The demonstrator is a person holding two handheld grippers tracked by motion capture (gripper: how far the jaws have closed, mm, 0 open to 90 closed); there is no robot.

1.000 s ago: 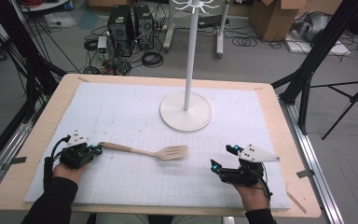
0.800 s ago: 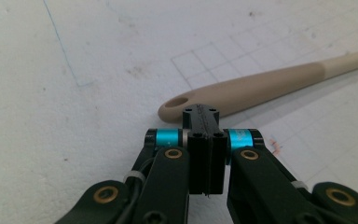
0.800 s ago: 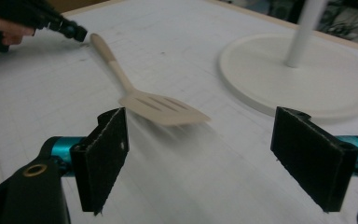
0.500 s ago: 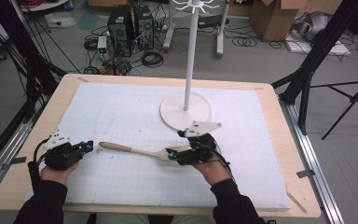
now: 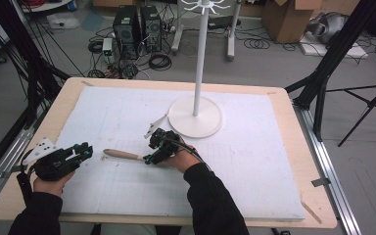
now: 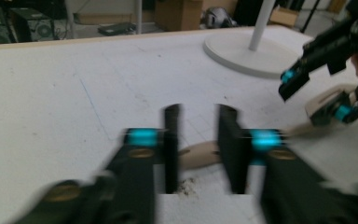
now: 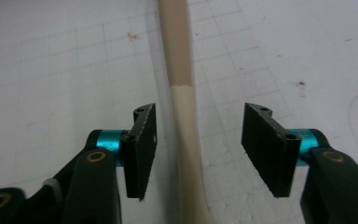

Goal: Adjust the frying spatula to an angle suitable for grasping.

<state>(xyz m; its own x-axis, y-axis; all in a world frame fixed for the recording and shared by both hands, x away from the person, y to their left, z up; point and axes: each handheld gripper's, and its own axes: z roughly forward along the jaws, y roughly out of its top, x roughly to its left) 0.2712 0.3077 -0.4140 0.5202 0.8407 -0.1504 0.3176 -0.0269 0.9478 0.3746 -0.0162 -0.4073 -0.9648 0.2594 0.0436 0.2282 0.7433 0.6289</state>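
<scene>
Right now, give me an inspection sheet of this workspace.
Surface: white gridded mat on a wooden table; crumbs by the left jaws.
Job's things: wooden spatula lying flat; white stand upright.
Clutter: nothing seen.
Grippers: left hand-held gripper open, its jaws just opened off the handle end; right hand-held gripper open, jaws astride the spatula's neck and just been closing, pads not touching.
Cables: one trails from each gripper; more on the floor.
Surroundings: computer tower, boxes, tripod legs.

High cam overhead; gripper cams close, sharing spatula.
</scene>
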